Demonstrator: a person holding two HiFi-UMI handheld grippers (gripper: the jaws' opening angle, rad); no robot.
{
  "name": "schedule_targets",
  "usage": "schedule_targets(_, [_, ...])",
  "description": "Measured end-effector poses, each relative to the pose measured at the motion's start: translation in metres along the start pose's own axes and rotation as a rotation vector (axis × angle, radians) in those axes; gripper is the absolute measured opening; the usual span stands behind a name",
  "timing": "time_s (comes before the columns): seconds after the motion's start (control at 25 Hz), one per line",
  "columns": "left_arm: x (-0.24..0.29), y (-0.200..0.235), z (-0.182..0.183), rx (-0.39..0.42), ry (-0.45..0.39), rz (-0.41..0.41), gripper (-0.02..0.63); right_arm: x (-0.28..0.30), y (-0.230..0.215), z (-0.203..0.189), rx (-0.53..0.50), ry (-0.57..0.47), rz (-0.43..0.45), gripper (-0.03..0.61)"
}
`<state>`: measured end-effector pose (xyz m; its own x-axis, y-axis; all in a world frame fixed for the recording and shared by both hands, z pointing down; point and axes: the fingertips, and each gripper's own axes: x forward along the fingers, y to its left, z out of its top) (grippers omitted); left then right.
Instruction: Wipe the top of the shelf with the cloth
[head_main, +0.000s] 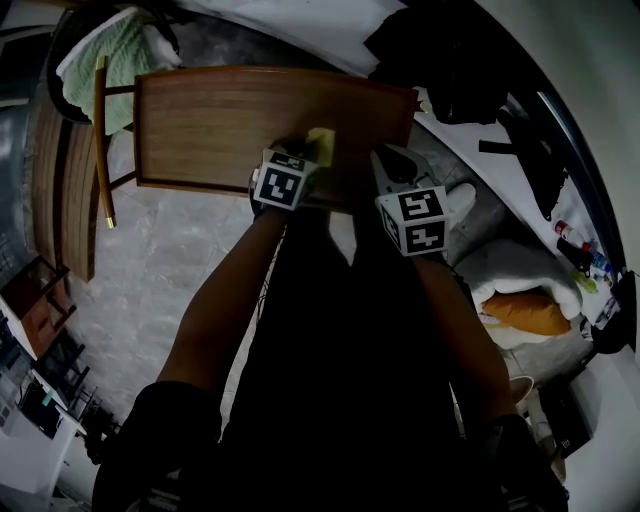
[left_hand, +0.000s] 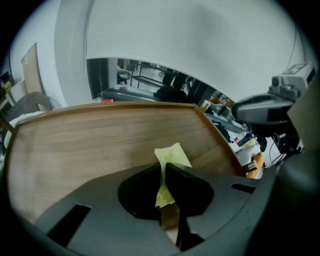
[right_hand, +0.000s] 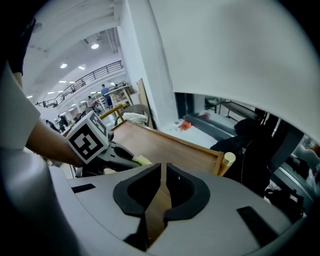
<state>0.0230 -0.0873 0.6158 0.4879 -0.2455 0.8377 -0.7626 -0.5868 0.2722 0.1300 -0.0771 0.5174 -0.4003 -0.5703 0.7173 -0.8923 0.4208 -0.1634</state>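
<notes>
Yellow cloth (left_hand: 172, 154) is pinched between the closed jaws of the left hand-held gripper (left_hand: 164, 167) and pressed on the wooden shelf top (head_main: 220, 120), near its front edge. Right hand-held gripper (right_hand: 162, 172) is held clenched, nothing between its jaws, just beside the left.

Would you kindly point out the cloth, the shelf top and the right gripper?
cloth (left_hand: 172, 155), left gripper view, its free corner.
shelf top (head_main: 220, 120), head view, bare wood.
right gripper (right_hand: 163, 168), right gripper view, between fingertips.
</notes>
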Motion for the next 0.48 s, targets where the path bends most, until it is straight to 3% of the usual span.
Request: schedule_targets(0.48, [-0.052,0.129,-0.034,-0.003,0.001,0.092,0.032,0.062,0.084,0.033,-0.023,0.006,0.047,0.043])
